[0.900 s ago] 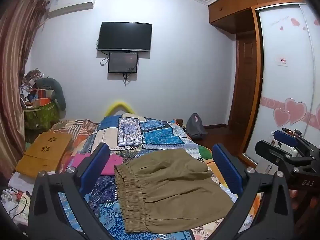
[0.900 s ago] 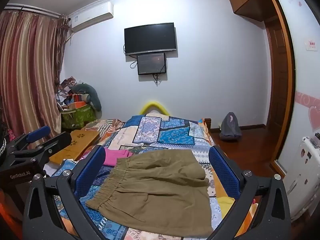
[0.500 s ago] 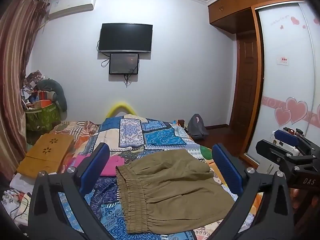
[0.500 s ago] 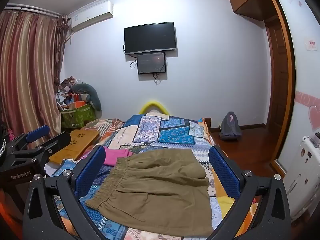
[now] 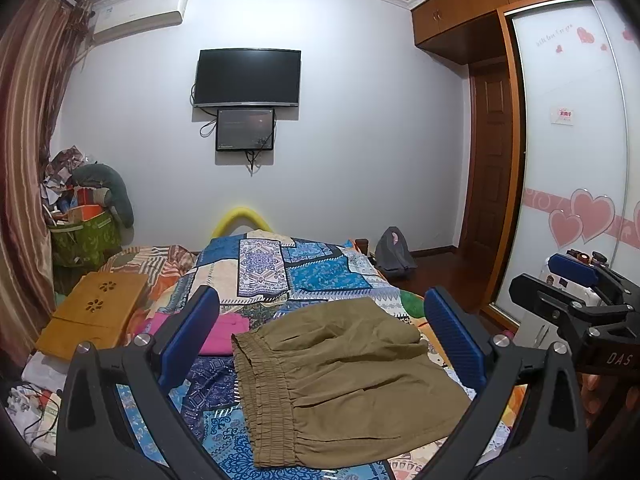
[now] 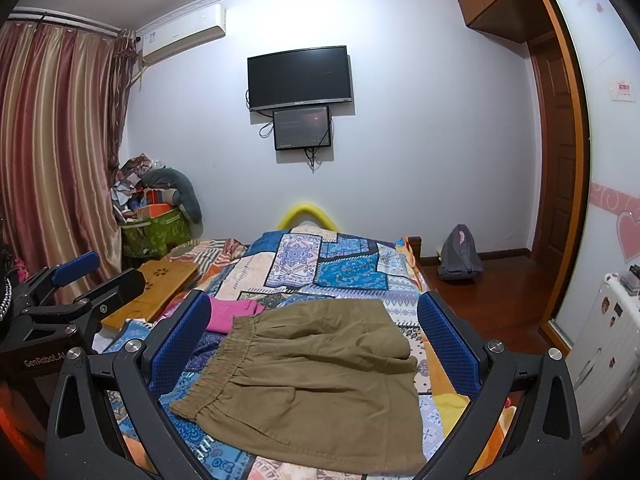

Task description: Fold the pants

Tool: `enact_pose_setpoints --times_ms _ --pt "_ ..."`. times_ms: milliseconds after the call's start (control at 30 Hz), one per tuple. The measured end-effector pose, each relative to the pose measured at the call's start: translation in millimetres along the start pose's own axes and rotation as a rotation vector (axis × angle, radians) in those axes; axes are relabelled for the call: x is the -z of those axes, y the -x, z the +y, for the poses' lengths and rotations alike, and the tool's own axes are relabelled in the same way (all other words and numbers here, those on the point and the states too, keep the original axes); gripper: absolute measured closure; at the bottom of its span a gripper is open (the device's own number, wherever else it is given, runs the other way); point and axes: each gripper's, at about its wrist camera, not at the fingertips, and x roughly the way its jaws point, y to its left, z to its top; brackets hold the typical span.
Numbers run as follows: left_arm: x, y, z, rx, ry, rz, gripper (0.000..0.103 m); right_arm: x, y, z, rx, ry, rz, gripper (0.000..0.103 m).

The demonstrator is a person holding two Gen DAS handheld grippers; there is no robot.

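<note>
Left gripper (image 5: 320, 344) spread wide, nothing between pads, above bed. Right gripper (image 6: 314, 344) likewise spread, empty. Pants (image 5: 344, 376) folded, flat on near part of quilt (image 5: 316, 268), waistband at left. Pink cloth (image 5: 228, 330) just left of pants. Wooden tray (image 5: 94, 312) far left.

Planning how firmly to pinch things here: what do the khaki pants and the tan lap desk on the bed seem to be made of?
The khaki pants look like a thin, matte woven cloth, probably cotton: soft creases, gathered elastic waistband. The tan lap desk looks like bamboo or light wood, smooth with a slight sheen, with flower-shaped cutouts in its flat, rigid panel.
</note>
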Motion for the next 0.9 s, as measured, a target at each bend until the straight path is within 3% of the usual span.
enact_pose_setpoints --times_ms 900 --pt "4.9 -4.9 -1.6 0.001 -0.001 -0.007 0.000 -0.5 3.5 -0.2 0.003 0.003 -0.005 0.000"
